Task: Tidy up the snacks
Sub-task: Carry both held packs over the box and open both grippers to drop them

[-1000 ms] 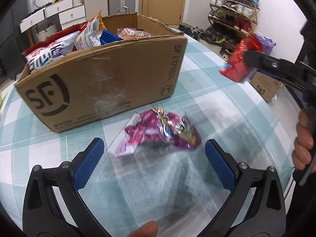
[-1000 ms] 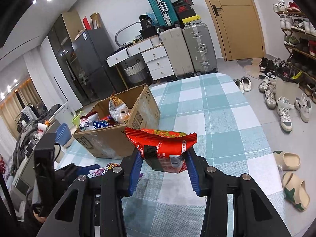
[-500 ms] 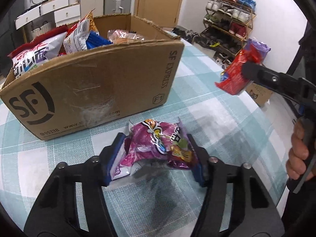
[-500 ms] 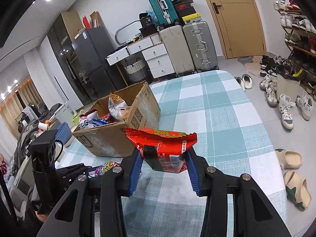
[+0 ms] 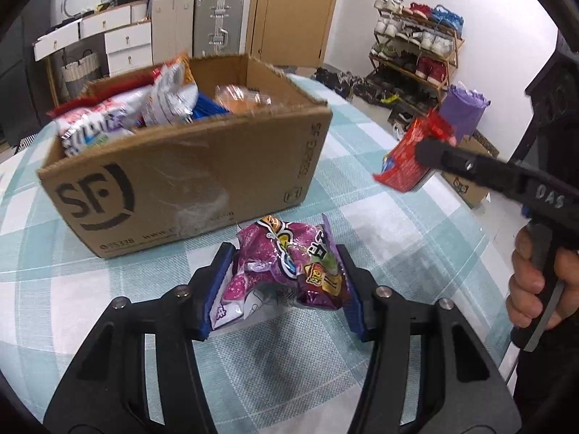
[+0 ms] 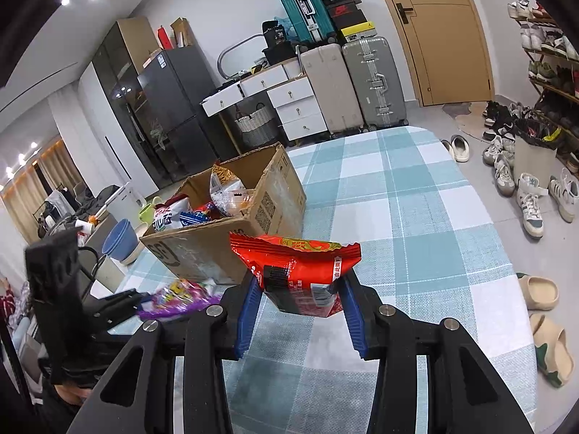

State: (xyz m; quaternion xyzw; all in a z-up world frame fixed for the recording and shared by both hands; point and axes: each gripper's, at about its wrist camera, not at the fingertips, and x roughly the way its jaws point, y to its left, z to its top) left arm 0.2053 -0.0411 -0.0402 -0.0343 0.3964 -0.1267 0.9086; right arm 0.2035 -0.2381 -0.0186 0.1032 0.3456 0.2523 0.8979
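Beside one cardboard box (image 5: 188,177), two tongs each pinch one packet: left tongs (image 5: 282,285) purple packet (image 5: 289,264), right tongs (image 6: 298,307) red packet (image 6: 300,275).

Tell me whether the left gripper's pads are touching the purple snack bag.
Touching. The left wrist view shows both blue pads of the left gripper pressed against the crumpled sides of the purple snack bag; the jaws have just been closing on it.

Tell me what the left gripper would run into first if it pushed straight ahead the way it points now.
Likely the cardboard box: its printed front wall stands directly beyond the purple snack bag that the left gripper has just closed on. Depth is unclear; since it points downward, the checked tablecloth before the box might come first.
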